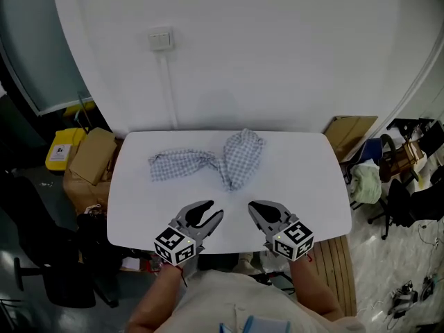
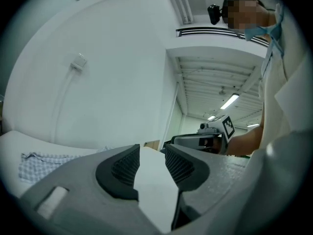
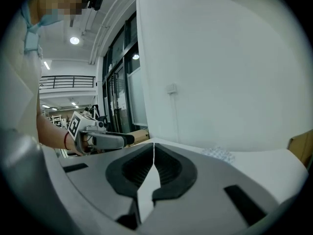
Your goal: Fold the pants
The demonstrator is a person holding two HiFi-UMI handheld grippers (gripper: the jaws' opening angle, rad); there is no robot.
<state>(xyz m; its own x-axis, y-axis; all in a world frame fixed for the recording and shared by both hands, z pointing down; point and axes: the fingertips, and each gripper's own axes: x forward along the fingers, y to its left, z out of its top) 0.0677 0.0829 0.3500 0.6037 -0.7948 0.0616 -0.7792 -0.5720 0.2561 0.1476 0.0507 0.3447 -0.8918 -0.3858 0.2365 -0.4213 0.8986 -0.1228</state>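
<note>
gingham pants point(image 1: 208, 161) on table point(image 1: 305, 200), left tool point(image 1: 216, 209) parted, right tool point(image 1: 252, 207) closed

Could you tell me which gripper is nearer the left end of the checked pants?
Left. The left gripper sits just front-right of that end of the pants; the right gripper is farther right.

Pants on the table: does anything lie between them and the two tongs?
Nothing visible does. Only bare white table separates the crumpled checked pants from the left tongs and the right tongs, both empty near the front edge.
</note>
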